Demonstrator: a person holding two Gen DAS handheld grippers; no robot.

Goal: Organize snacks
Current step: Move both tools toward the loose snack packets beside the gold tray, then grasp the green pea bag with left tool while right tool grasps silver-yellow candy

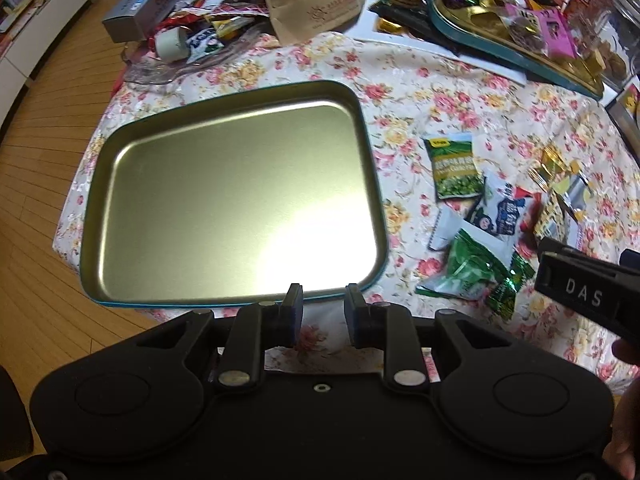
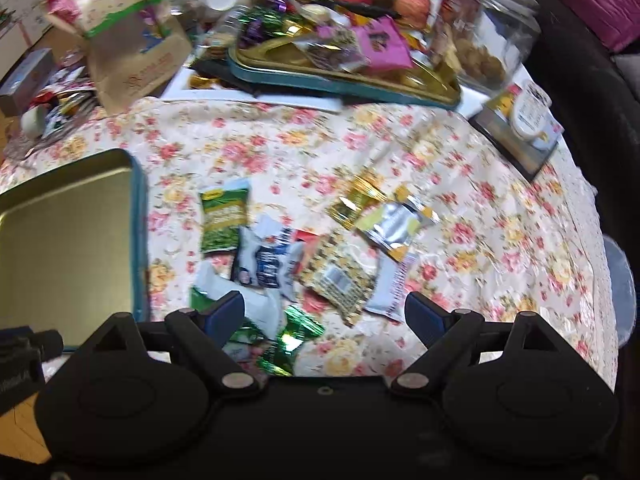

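Right wrist view, somewhat blurred, shows the right gripper (image 2: 324,312) spread wide and empty over the snack packets (image 2: 280,256), so it probably should pinch one packet cleanly, then carry it toward nine o'clock into the empty tin tray (image 1: 370,184), where the left gripper (image 1: 322,310) waits part-open, grasping nothing.

From my left camera, the tin tray (image 1: 224,196) lies bare around 11 o'clock, so I have open room straight down into it. The snack packets (image 2: 280,256) crowd the cloth at 12 o'clock under my right fingers (image 2: 224,312), overlapping each other. Bare floral table (image 2: 500,248) opens at 2 o'clock. A second loaded tray (image 2: 344,80), jar (image 2: 488,36) and paper bag (image 2: 132,52) wall off the far edge.
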